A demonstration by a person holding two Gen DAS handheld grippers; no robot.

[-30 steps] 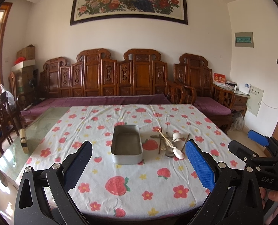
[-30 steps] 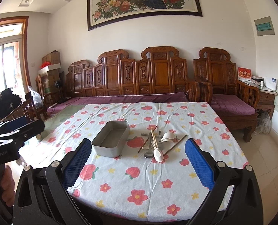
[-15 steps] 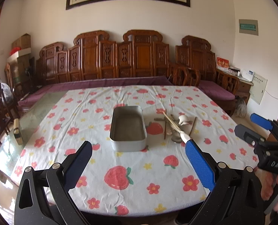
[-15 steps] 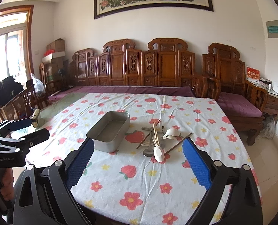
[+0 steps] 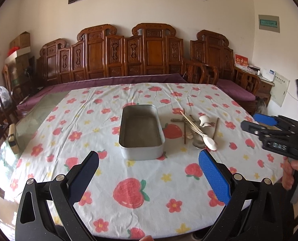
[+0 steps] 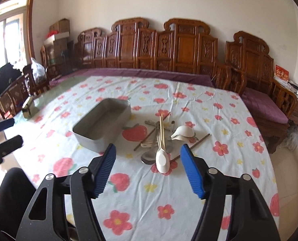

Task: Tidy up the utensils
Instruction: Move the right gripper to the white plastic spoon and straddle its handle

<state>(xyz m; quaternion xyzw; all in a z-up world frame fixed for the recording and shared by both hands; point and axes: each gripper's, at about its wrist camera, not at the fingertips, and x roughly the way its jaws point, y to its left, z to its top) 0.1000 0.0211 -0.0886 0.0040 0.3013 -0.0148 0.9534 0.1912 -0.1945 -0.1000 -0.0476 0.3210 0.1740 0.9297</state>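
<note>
Worktop (image 5: 68, 124) carries a steel tin (image 5: 141, 130), and just right of it a heap: chopsticks (image 6: 162, 128), white spoons (image 6: 162, 159). Both grippers (image 5: 149, 160) (image 6: 147, 158) hover with jaws wide, empty. Spoons look glazed, slippery and chippable; I'd pinch mid-handle.

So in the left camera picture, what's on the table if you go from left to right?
Small wooden block with a dark band → grey rectangular metal tin → white ceramic spoon → right hand-held gripper, over the table's right edge.

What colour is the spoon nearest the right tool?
White: the spoon lies bowl-first on the utensil pile. Shows best in the right wrist view.
</note>
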